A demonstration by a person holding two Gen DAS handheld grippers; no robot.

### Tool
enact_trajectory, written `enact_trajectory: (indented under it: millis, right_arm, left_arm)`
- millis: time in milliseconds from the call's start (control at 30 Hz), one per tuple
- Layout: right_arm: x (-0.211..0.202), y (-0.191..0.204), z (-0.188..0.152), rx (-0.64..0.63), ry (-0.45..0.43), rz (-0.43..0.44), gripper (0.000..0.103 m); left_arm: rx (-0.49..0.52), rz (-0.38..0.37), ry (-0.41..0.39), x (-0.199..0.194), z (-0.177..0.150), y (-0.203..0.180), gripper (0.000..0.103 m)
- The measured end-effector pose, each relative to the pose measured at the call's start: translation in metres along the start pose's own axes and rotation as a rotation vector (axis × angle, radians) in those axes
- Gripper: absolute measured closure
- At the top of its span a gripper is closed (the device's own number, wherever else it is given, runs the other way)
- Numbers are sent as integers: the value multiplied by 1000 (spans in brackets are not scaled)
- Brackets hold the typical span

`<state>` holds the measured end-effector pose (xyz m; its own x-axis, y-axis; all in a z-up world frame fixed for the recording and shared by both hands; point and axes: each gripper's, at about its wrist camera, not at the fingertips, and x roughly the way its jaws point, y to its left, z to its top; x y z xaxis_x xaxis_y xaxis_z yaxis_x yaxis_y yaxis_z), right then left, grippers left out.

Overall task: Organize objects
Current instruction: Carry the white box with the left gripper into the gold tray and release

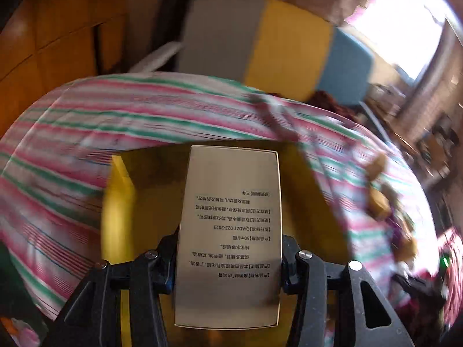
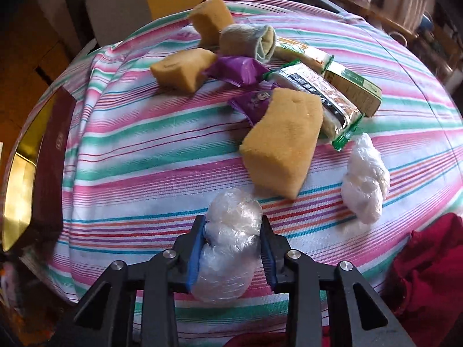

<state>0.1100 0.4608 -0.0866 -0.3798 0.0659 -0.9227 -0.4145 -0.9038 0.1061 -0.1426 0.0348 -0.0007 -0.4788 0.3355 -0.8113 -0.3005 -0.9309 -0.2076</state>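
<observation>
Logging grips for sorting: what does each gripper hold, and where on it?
Left gripper: gold box, by its long sides. Right gripper: clear plastic wad, across its middle.

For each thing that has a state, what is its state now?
Left tool: shut on the gold box, held over an open yellow container.
Right tool: shut on a plastic-wrapped bundle.
Second plastic-wrapped bundle: lying free on the striped cloth.
Sock: rolled.
</observation>
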Motion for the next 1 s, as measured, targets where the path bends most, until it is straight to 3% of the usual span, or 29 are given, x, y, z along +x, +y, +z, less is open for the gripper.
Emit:
enact_trajectory:
  millis: [267, 567, 667, 800, 1000]
  right_arm:
    - [-7, -8, -7, -26, -11, 11, 67]
    - [-17, -11, -14, -73, -12, -13, 67]
    - [-21, -14, -16, -79, -12, -16, 67]
    - [-23, -15, -19, -85, -15, -20, 67]
    - [-26, -15, -26, -88, -25, -23, 67]
  left_arm:
    - [-65, 99, 66, 59, 28, 34, 53]
    - [-97, 177, 120, 94, 27, 50, 52]
    - [-115, 191, 111, 95, 29, 52, 51]
    - [-109, 204, 81, 86, 29, 51, 43]
    - [-102, 222, 28, 62, 22, 49, 43]
